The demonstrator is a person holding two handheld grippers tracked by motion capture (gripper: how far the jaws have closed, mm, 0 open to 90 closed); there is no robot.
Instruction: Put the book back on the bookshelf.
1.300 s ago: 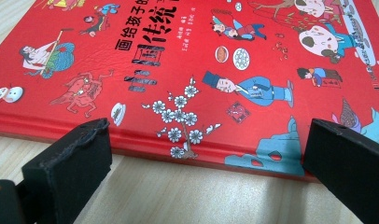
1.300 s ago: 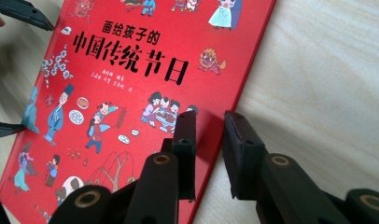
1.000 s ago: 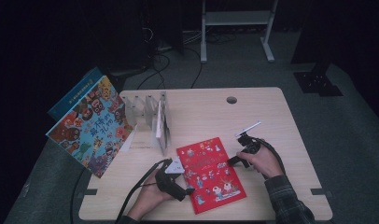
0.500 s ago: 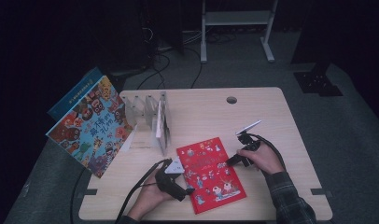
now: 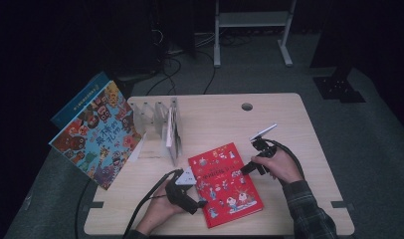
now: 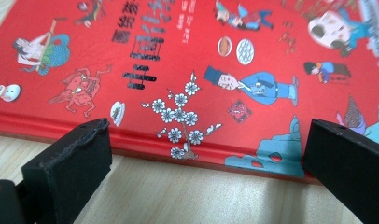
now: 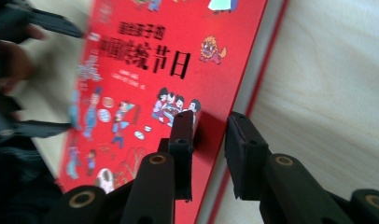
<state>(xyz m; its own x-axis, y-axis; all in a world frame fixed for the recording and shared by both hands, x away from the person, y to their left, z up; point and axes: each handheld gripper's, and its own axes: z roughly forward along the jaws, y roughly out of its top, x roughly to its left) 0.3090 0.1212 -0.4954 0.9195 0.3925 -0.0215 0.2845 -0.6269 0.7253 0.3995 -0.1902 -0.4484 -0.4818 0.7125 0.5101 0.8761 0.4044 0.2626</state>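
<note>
This looks like a lab or recording studio rather than a home. A single pale wooden counter (image 5: 289, 129) with a cable hole (image 5: 247, 106) stands on grey carpet (image 5: 379, 149), lit from above while the surroundings fall into darkness. At the top of the frame, cables (image 5: 170, 64) trail across the floor beside the white metal legs of a stand (image 5: 250, 30), and a black stand base (image 5: 339, 87) sits at the upper right. A clear rack (image 5: 155, 119) with picture books (image 5: 98, 132) at centre left looks set out for a trial.
</note>
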